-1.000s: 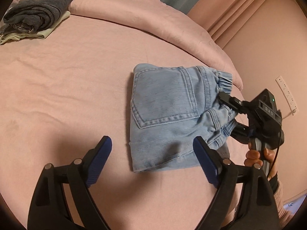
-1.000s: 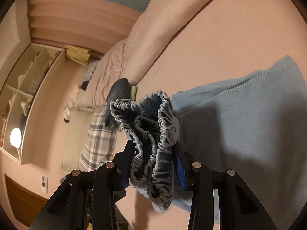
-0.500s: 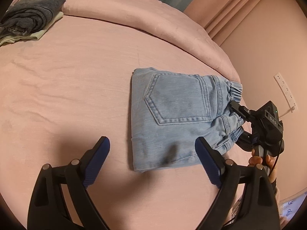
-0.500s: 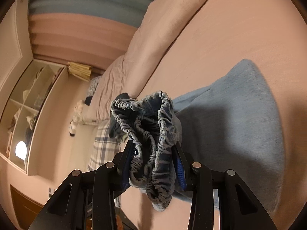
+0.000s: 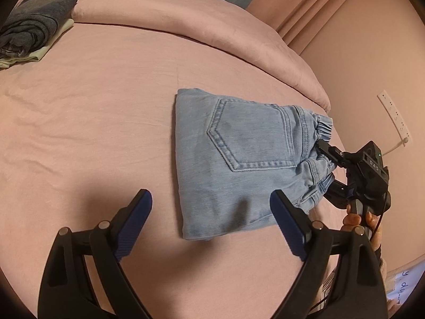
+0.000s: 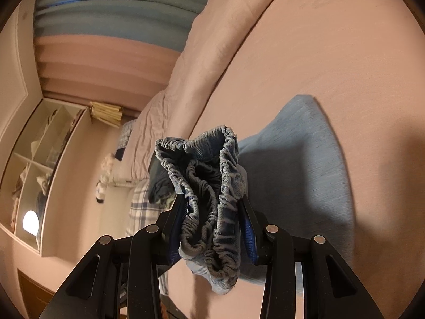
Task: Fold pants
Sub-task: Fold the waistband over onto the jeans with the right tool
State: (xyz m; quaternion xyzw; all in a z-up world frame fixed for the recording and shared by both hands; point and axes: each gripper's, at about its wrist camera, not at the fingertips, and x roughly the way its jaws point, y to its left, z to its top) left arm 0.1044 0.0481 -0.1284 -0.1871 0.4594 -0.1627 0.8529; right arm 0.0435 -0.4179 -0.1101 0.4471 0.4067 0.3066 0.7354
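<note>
Light-blue pants (image 5: 239, 164), pink bedsheet (image 5: 93, 122), seemingly plaid fabric (image 6: 140, 204).

Faded light-blue denim pants (image 5: 239, 156), elastic gathered waistband; matt pink cloth bedsheet (image 5: 93, 122); ribbed blue claw pads (image 5: 132, 226).

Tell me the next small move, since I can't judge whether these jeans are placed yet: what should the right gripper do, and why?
Probably open the right gripper and let go. It is clamped on the elastic waistband of the folded light-blue jeans, which lie flat on the pink bed sheet; the left gripper hovers open and empty.
</note>
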